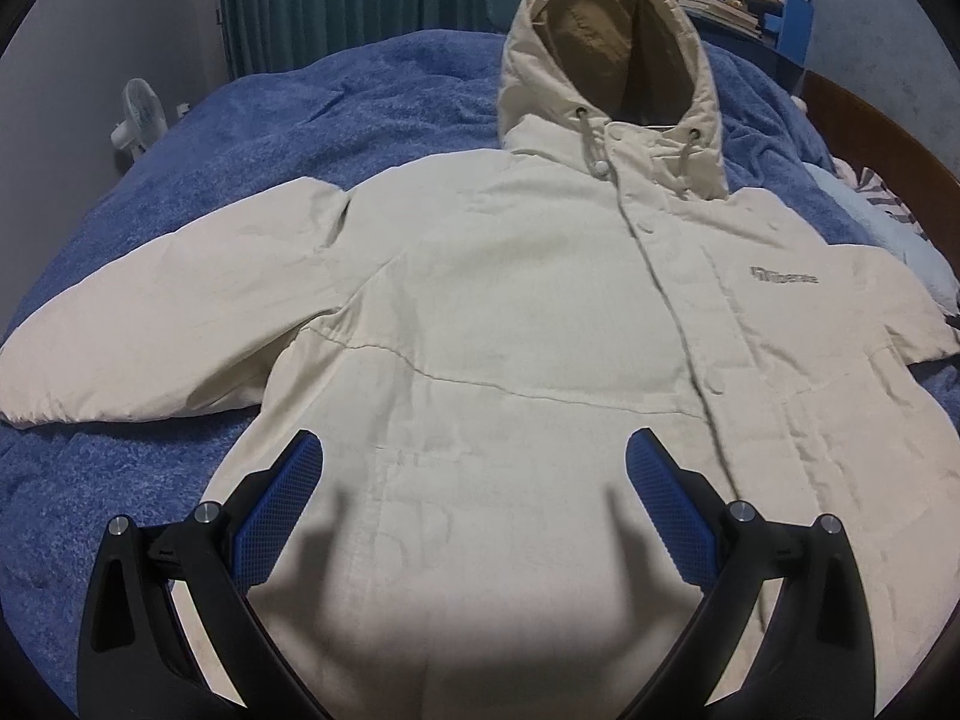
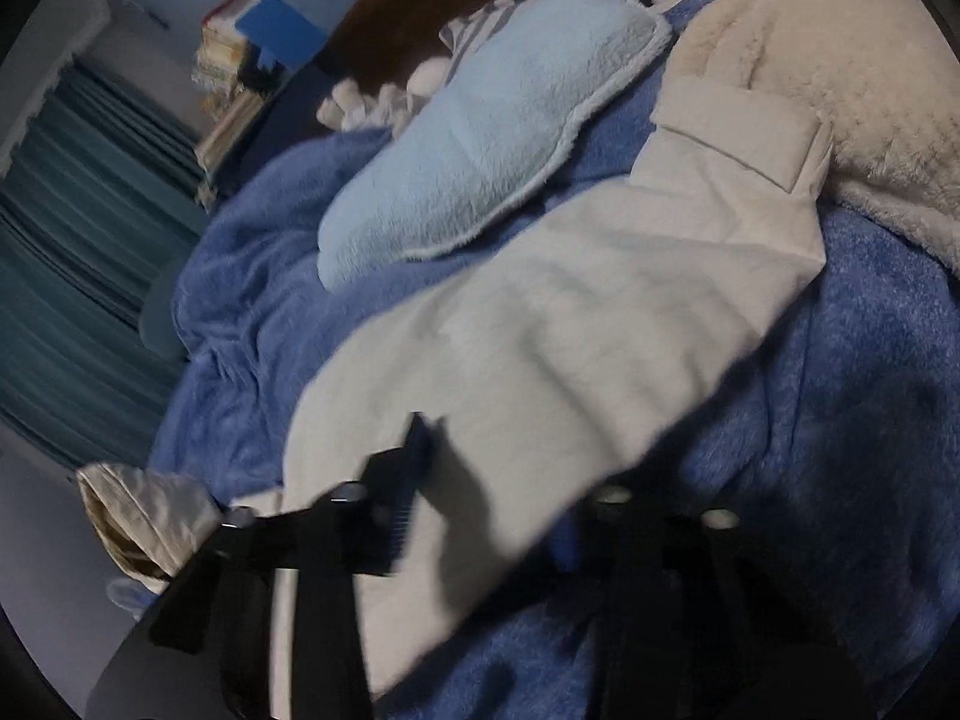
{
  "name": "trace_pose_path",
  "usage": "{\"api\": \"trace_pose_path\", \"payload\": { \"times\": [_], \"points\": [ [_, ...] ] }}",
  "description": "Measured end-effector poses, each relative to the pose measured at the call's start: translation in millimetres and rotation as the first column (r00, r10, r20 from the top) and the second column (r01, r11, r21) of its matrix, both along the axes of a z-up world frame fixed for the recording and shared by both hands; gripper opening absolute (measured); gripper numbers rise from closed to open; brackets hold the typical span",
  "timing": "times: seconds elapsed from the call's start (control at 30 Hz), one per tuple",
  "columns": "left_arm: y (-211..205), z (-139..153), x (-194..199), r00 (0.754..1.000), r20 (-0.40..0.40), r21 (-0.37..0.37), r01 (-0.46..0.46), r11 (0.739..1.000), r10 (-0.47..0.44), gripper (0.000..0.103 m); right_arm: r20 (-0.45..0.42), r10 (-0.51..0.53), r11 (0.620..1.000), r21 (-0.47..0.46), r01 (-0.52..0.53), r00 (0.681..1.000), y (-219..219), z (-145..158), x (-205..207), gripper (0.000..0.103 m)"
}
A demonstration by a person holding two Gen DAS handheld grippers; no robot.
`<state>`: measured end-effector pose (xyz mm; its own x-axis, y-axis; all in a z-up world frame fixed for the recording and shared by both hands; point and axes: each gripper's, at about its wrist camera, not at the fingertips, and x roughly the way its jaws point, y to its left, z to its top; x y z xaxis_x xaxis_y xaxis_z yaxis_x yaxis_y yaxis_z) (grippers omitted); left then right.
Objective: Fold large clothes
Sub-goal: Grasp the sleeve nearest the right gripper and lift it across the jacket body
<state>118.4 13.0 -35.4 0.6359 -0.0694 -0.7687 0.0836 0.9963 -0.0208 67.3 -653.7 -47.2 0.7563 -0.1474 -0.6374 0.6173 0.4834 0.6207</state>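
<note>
Cream jacket (image 1: 510, 300) lies spread flat on blue blanket (image 1: 360, 102).

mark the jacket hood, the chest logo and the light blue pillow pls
jacket hood (image 1: 606, 48), left wrist view, tan inner lining.
chest logo (image 1: 784, 278), left wrist view, grey lettering.
light blue pillow (image 2: 480, 150), right wrist view, fluffy top face.

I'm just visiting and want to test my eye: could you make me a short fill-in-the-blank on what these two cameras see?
1. The cream jacket lies spread on a blanket coloured ____.
2. At the jacket's top, its ____ lies open, showing a tan lining.
3. The left gripper hovers over the jacket's lower front with its jaws ____.
4. Beside the jacket's sleeve lies a fluffy cushion coloured ____.

Missing words: blue; hood; open; light blue
</note>
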Motion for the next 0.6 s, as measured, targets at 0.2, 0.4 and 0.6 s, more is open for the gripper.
{"api": "trace_pose_path", "payload": {
  "times": [0.2, 0.4, 0.6],
  "points": [
    [12.8, -8.0, 8.9, 0.998, -0.024, 0.013, -0.065, 0.998, 0.065, 0.096, 0.073, 0.074, 0.973, -0.225, -0.056, 0.995, 52.3, 71.3, 2.9, 0.013],
    [15.4, -4.5, 7.0, 0.996, -0.007, 0.056, -0.086, 0.995, 0.087, 0.096, 0.179, 0.276, 0.927, -0.310, -0.212, 0.944, 138.9, 133.6, 1.9, 0.012],
    [15.1, -0.6, 5.4, 0.996, 0.004, 0.070, -0.090, 0.993, 0.090, 0.096, 0.139, 0.514, 0.835, -0.306, -0.457, 0.847, 237.6, 133.0, 23.5, 0.012]
  ]
}}
